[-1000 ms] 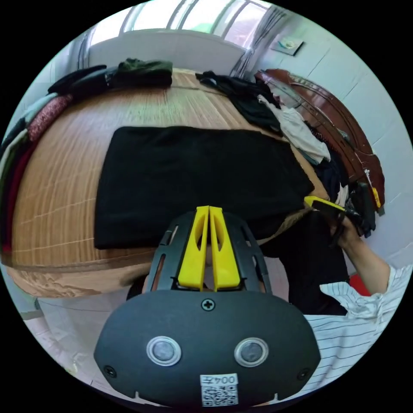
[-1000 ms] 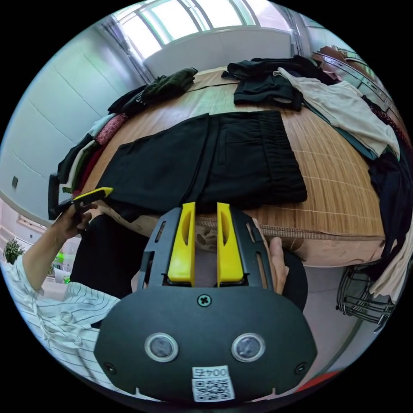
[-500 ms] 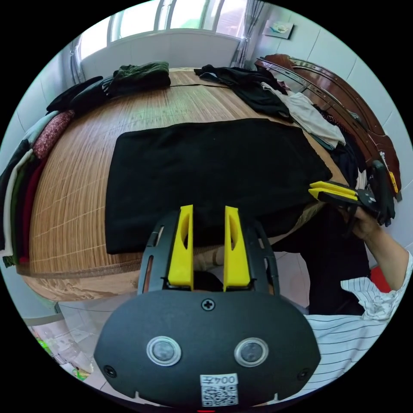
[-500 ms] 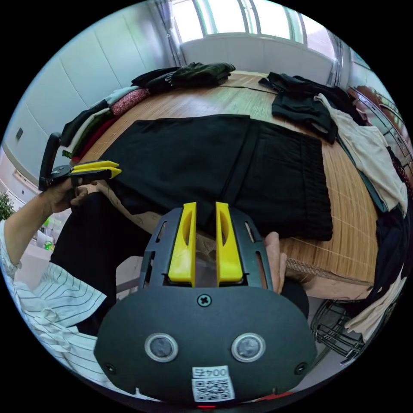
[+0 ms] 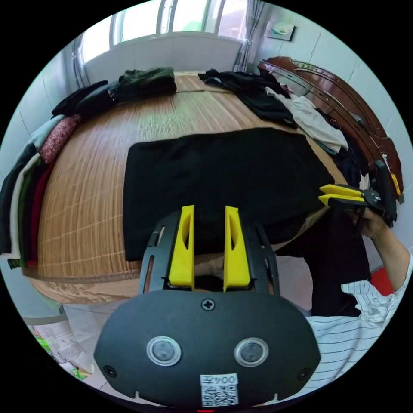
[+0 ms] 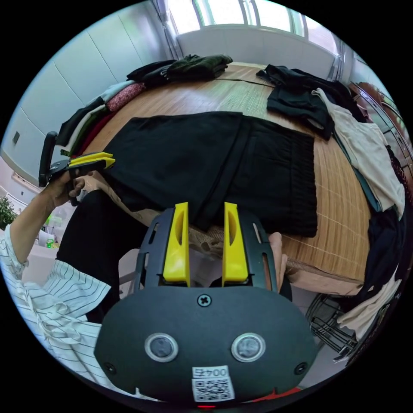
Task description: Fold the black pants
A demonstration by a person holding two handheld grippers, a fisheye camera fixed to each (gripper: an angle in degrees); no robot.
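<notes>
Black pants (image 5: 223, 180) lie flat on the bamboo mat (image 5: 86, 180), folded into a rectangle; waistband end sits toward the wooden headboard (image 5: 344, 116) side. In the right gripper view the pants (image 6: 215, 163) show a lengthwise fold seam and a gathered waistband.

Left gripper (image 5: 208, 215): jaws parted with a clear gap, holding nothing, hanging off the near edge of the bed just short of the pants' near hem. Right gripper (image 6: 205, 213): same, jaws apart, empty, off the bed edge near the pants' near edge. In each view the other gripper shows at the side, hand-held, close to a near corner of the pants: right gripper (image 5: 340, 194) in the left gripper view, left gripper (image 6: 92, 159) in the right gripper view. Can't tell whether either one touches the cloth there.

Surface: mat over a bed. Stack of folded clothes (image 5: 30, 172) along one side, dark green garment (image 5: 146, 79) at the far end, loose pile of clothes (image 6: 344, 112) by the headboard. Window (image 6: 232, 10) at the back, pale walls. Wire basket (image 6: 340, 318) on the floor, cut off by the frame edge.
</notes>
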